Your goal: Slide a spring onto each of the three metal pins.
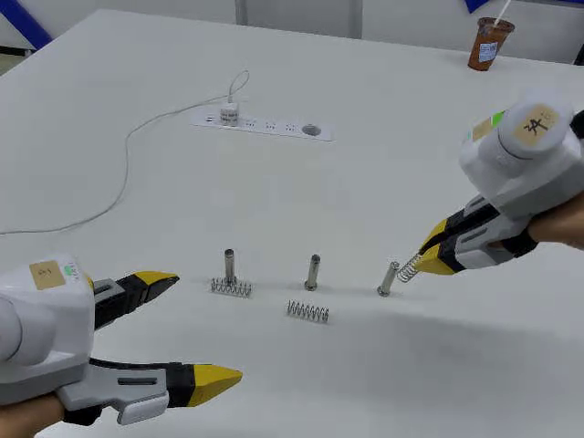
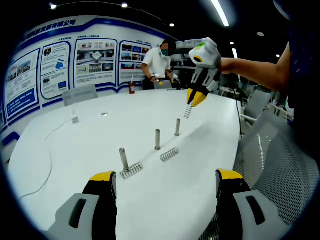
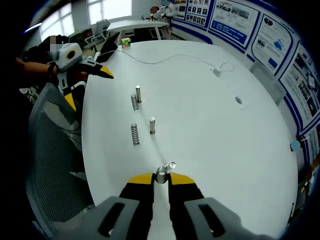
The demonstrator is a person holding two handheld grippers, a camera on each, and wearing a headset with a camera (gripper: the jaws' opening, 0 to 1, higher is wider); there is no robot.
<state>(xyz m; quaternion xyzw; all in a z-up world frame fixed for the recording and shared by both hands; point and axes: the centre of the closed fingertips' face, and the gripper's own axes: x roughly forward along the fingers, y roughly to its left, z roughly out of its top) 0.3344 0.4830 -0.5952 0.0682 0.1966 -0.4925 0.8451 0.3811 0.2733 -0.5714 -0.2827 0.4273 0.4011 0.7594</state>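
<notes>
Yellow-tipped fingers of the right gripper [image 1: 427,262] were clamped on a spring [image 1: 409,267], its end at the top of the right pin [image 1: 389,279], at three o'clock. The left gripper [image 1: 205,326], at seven o'clock, had its fingers apart. Two loose springs [image 1: 231,288] lay by the other pins [image 1: 313,272].

You have three metal pins on the worktop [image 1: 411,164]: the left pin [image 1: 229,265], the middle pin [image 1: 313,272] and the right pin [image 1: 390,278]. You have three springs too: the first spring [image 1: 231,288] lying at six o'clock of the left pin, the second spring [image 1: 307,311] at six o'clock of the middle pin, the third spring [image 1: 409,267] in the right tongs [image 1: 425,260] at three o'clock of the right pin. Count two tongs with the left tongs [image 1: 206,326], one power strip [image 1: 265,125] and one cup [image 1: 489,43].
</notes>
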